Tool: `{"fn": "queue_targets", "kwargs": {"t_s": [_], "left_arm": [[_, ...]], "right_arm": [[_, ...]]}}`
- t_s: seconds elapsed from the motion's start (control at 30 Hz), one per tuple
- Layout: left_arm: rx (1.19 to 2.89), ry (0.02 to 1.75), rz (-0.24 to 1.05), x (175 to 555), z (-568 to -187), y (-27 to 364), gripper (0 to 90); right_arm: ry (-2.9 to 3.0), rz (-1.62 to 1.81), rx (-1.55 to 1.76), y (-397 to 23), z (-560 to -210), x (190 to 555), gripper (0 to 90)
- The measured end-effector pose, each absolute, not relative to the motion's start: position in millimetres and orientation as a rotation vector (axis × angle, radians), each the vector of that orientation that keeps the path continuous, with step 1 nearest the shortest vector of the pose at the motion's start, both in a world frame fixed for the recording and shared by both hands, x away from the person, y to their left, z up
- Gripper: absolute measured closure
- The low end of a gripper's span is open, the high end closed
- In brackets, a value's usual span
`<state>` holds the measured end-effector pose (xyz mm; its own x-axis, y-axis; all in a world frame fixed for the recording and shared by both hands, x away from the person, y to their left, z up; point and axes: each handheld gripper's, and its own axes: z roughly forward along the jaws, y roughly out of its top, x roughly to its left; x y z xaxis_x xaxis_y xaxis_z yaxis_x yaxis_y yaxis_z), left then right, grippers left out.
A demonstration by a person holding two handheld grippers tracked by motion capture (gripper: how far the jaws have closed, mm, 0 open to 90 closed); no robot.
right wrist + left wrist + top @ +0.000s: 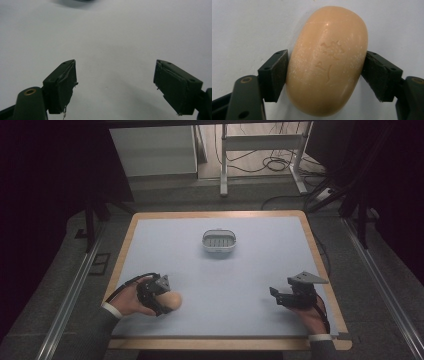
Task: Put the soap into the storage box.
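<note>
Soap (327, 60): one peach oval bar, lower left of the high view, on the table (250, 265). We note the left gripper (325, 75) closed on its narrow sides, likely for the shortest span; long axis runs away from the jaws. Soap dish (219, 241): upper centre, apparently the destination. Right gripper (115, 85): lower right, jaws wide apart, holding nothing.
</note>
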<state>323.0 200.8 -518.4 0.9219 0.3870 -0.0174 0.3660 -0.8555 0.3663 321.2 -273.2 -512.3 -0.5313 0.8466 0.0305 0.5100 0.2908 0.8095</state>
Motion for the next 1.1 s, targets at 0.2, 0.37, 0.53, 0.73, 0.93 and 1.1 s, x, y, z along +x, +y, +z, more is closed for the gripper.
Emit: {"fn": "queue_targets", "kwargs": {"t_s": [0.2, 0.37, 0.53, 0.73, 0.93, 1.1], "left_arm": [[2.715, 0.539, 0.079, 323.1, -518.4, 201.3, 26.7], [2.717, 0.531, 0.096, 321.4, -518.8, 200.1, 25.7], [2.709, 0.522, 0.09, 321.7, -518.8, 201.3, 26.8], [2.685, 0.511, 0.084, 321.5, -519.0, 203.7, 31.1], [2.68, 0.499, 0.071, 322.9, -519.0, 205.2, 31.4], [2.672, 0.48, 0.067, 324.8, -518.8, 207.3, 31.4]], "right_arm": [[2.157, 1.122, 1.219, -273.2, -512.0, 321.1, 18.5], [2.152, 1.122, 1.221, -273.1, -511.8, 321.0, 18.5], [2.145, 1.118, 1.227, -273.6, -511.9, 321.4, 18.5], [2.142, 1.114, 1.231, -273.7, -512.6, 321.8, 18.5], [2.133, 1.116, 1.232, -274.2, -512.1, 321.8, 18.5], [2.129, 1.112, 1.238, -275.4, -512.1, 322.1, 18.5]]}}
